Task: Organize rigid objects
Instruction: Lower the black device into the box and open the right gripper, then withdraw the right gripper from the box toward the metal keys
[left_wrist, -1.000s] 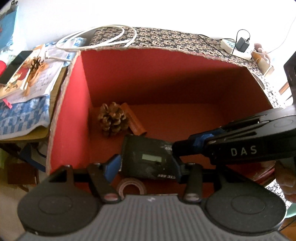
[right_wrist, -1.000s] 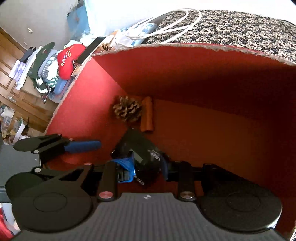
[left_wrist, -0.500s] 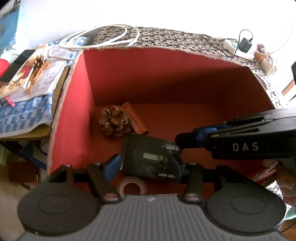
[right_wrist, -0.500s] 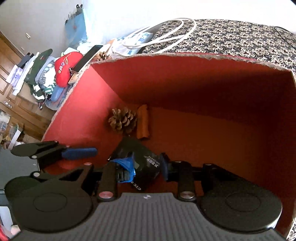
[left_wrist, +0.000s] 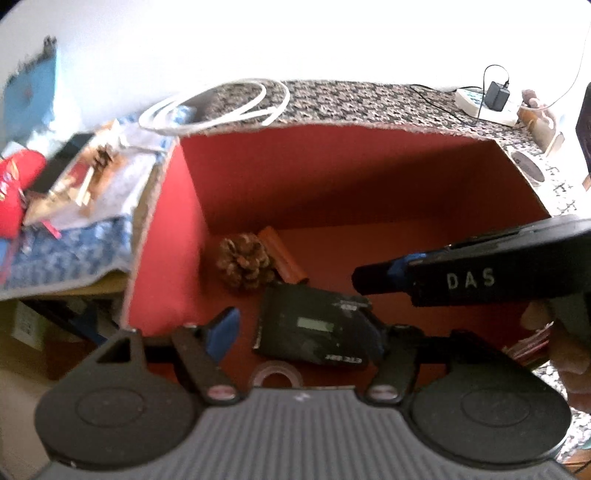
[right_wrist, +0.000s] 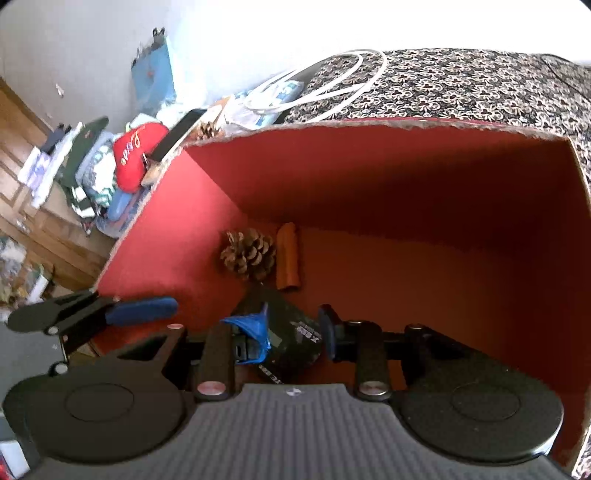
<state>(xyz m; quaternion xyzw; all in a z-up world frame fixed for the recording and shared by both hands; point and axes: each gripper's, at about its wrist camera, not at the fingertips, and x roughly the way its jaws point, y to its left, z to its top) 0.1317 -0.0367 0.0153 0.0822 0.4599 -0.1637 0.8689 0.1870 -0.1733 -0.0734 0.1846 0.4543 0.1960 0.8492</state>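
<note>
The flat black plastic device with a small display lay lower centre in the red-lined box; it appeared rigid, light and smooth, best gripped across its short edges. The left gripper had its jaws spread around it; the right gripper likewise, not pinching.

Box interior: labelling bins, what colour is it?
Red; the box interior shows best in the right wrist view.

My left gripper hangs over the near left part of the box with its blue-tipped fingers spread apart. My right gripper is beside it, angled toward it, fingers parted too, gripping nothing.
</note>
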